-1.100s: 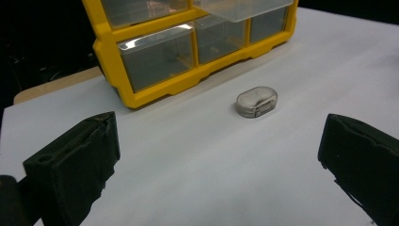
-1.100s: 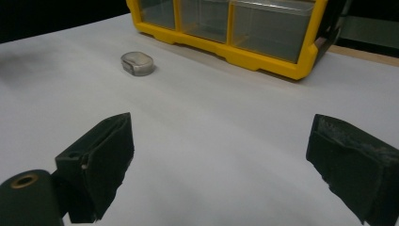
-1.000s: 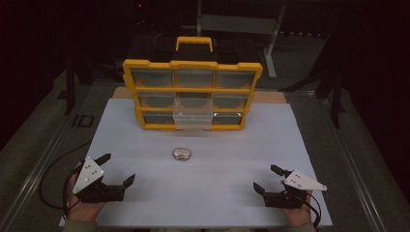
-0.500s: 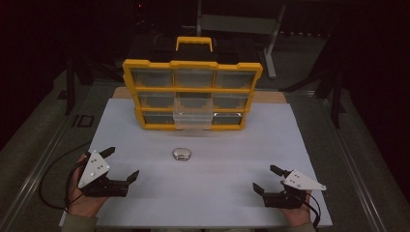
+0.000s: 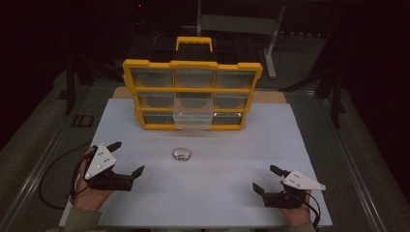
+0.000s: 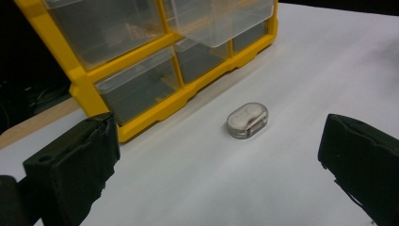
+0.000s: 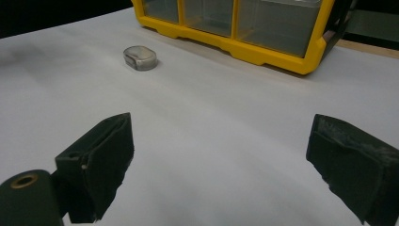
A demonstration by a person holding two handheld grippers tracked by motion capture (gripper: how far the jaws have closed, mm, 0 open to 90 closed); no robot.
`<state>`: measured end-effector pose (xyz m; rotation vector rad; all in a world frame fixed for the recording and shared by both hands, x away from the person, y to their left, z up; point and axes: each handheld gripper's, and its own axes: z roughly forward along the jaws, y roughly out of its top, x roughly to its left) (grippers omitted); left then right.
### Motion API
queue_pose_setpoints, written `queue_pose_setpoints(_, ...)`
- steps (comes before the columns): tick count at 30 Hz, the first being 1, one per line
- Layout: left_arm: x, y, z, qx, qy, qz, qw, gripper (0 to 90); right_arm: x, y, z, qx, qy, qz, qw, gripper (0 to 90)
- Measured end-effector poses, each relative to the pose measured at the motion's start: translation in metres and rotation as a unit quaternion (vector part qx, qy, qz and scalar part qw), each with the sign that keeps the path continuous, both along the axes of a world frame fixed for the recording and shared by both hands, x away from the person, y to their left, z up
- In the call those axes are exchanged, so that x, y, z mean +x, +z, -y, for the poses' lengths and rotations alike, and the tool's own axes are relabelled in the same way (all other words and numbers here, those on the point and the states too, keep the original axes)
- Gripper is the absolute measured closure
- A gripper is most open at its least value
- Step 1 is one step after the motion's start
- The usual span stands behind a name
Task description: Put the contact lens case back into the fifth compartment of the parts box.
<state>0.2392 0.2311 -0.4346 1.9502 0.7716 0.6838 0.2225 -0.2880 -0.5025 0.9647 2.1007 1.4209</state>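
left gripper (image 5: 126, 157) moved twd small case (image 5: 182, 154)

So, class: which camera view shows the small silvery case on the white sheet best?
The left gripper view: the small silvery case lies near and sharp between the open jaws, its pale top and darker side clear. The right gripper view shows it farther off, from one side. The high view shows it as a tiny oval before the yellow organizer.

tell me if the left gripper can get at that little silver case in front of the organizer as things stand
Probably yes. The left gripper has its jaws wide apart and points toward the small silver case, which lies alone on the white table top. Nothing stands between them; the yellow organizer sits behind the case.
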Motion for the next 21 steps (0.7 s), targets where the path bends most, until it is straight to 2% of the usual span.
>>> queue_pose_setpoints(21,0.032,0.005,0.022,0.03,-0.045,-0.014,0.9984,0.2,0.001,-0.001,0.001,0.002,-0.001,-0.005,1.0,8.1)
